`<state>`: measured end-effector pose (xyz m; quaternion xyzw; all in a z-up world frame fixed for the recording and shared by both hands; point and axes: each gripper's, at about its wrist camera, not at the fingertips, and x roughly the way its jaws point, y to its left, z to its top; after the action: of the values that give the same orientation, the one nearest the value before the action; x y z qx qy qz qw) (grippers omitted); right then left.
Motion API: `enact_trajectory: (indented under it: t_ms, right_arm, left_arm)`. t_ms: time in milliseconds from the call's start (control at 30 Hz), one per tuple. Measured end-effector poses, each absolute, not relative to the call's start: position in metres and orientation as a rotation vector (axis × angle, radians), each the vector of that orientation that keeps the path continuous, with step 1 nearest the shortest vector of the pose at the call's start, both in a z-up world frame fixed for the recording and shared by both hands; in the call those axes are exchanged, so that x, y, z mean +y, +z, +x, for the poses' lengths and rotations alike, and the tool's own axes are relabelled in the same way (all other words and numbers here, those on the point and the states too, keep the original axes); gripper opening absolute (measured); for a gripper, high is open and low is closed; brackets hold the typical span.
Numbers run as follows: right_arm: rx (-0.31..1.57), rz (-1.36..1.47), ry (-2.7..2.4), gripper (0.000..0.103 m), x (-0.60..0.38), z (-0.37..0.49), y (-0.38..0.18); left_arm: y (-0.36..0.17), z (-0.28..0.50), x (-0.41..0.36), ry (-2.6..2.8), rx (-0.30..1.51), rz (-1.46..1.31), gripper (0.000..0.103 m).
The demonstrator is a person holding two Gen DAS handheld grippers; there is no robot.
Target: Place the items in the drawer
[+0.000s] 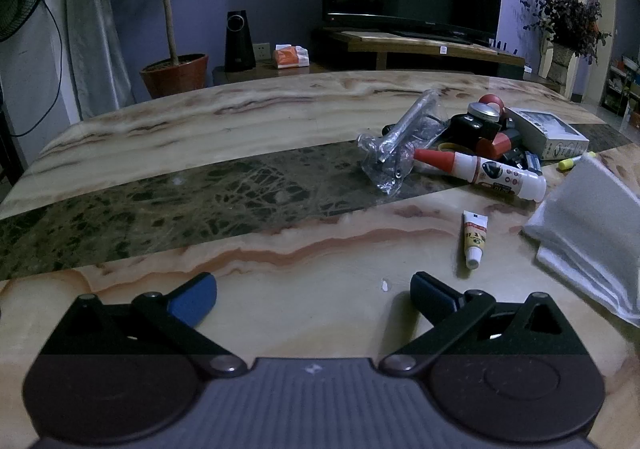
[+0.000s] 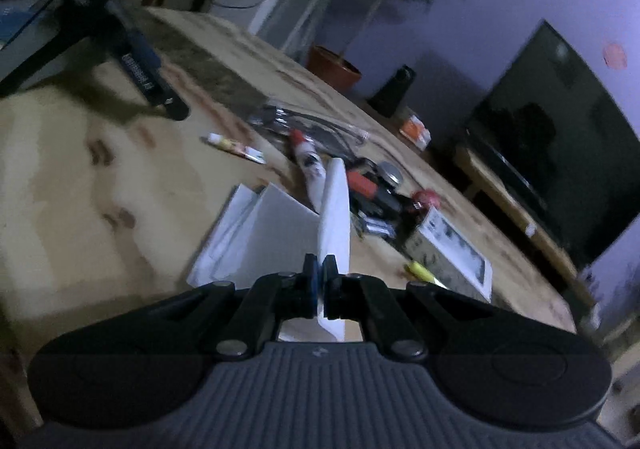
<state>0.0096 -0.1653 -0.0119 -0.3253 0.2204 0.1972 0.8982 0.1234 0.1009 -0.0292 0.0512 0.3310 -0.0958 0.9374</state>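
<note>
1. The left gripper [image 1: 313, 297] hovers low over the marble tabletop [image 1: 248, 137], its jaws spread wide with nothing between them.
2. The right gripper [image 2: 319, 281] has its jaws pressed onto a thin white sheet [image 2: 335, 209], which stands on edge in front of them.
3. Just beyond lie a white folded packet [image 1: 588, 225] and a small tube [image 1: 475, 239].
4. Farther off sits a clutter of items: a red-capped glue bottle [image 1: 480, 169], a clear plastic bag [image 1: 404, 141] and a small box [image 1: 548, 133].

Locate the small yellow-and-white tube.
Left wrist view, right of centre: the small tube lies alone on the marble table, just below the red-capped glue bottle, left of the white packet.
</note>
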Motion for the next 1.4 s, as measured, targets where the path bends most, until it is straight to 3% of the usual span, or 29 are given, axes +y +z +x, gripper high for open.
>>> enact_trajectory:
  t_ms: [367, 633, 700, 767, 833, 867, 1000, 1133, 1267, 1400]
  right_arm:
    - [0.541, -0.745, 0.51, 0.004, -0.129, 0.011, -0.027]
    - [0.727, -0.279, 0.522, 0.006, -0.164, 0.044, -0.011]
    - [0.759, -0.167, 0.525, 0.011, -0.174, 0.049, -0.011]
    - [0.8, -0.016, 0.562, 0.038, -0.185, 0.056, -0.011]
    - [0.832, 0.109, 0.595, 0.049, -0.193, 0.063, -0.012]
    - [0.835, 0.128, 0.6, 0.05, -0.194, 0.064, -0.013]
    - [0.811, 0.083, 0.592, 0.051, -0.185, 0.058, -0.014]
    - [0.862, 0.276, 0.571, 0.05, -0.206, 0.07, -0.016]
    - [0.941, 0.546, 0.548, 0.039, -0.235, 0.087, -0.028]
    - [0.984, 0.658, 0.526, 0.037, -0.245, 0.093, -0.032]
  left_arm:
    - [-0.029, 0.123, 0.101, -0.196, 0.676, 0.105, 0.103]
    - [-0.029, 0.123, 0.101, -0.196, 0.676, 0.105, 0.103]
    - [-0.029, 0.123, 0.101, -0.196, 0.676, 0.105, 0.103]
    - [-0.029, 0.123, 0.101, -0.196, 0.676, 0.105, 0.103]
    - [-0.029, 0.123, 0.101, -0.196, 0.676, 0.105, 0.103]
    - [-0.029, 0.123, 0.101, -0.196, 0.676, 0.105, 0.103]
    - [-0.029, 0.123, 0.101, -0.196, 0.676, 0.105, 0.103]
    - [-0.029, 0.123, 0.101, -0.196, 0.676, 0.105, 0.103]
    - [-0.029, 0.123, 0.101, -0.196, 0.676, 0.105, 0.103]
    - [-0.029, 0.123, 0.101, -0.196, 0.676, 0.105, 0.103]
